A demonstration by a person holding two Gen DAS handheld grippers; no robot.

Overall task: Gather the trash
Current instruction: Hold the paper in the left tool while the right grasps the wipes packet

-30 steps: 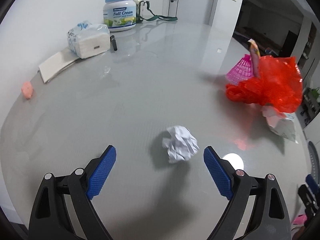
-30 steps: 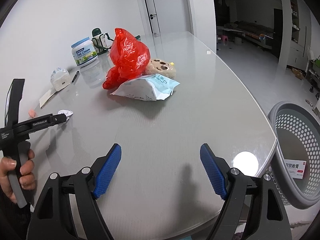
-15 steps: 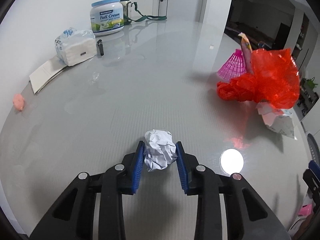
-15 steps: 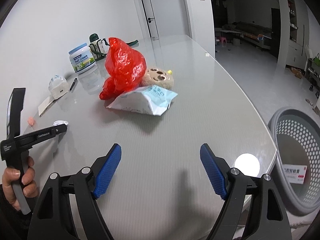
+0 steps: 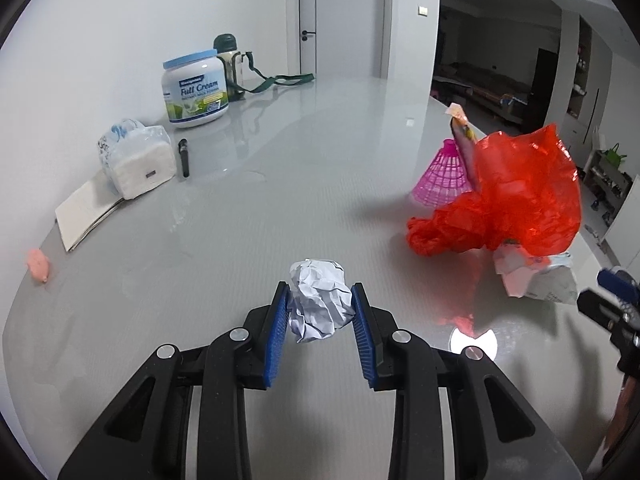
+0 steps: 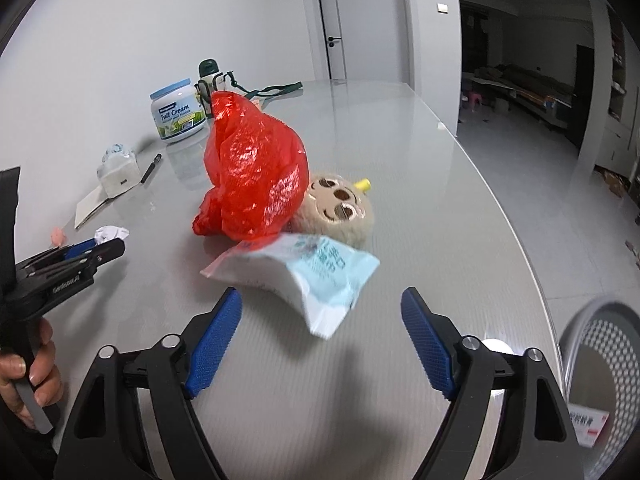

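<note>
A crumpled white paper ball [image 5: 318, 304] is pinched between the blue pads of my left gripper [image 5: 320, 292], which is shut on it just above the grey table [image 5: 248, 216]. The right wrist view shows that gripper [image 6: 108, 250] at the left, with the paper ball [image 6: 111, 233] at its tip. My right gripper [image 6: 321, 296] has its jaws wide and still opening, with nothing between them. A white and blue packet [image 6: 304, 272] lies just ahead of it. Behind the packet sits a red plastic bag [image 6: 256, 184].
A plush toy [image 6: 340, 208] lies against the bag, with a pink shuttlecock [image 5: 440, 176] behind. A grey perforated basket [image 6: 600, 320] stands off the table's right edge. By the wall are a milk powder tub [image 5: 196, 92], a bottle, a tissue pack [image 5: 136, 160], a pen and a notebook.
My left gripper shut on the paper ball and raised it a little. My right gripper moved forward, closer to the packet and the red bag.
</note>
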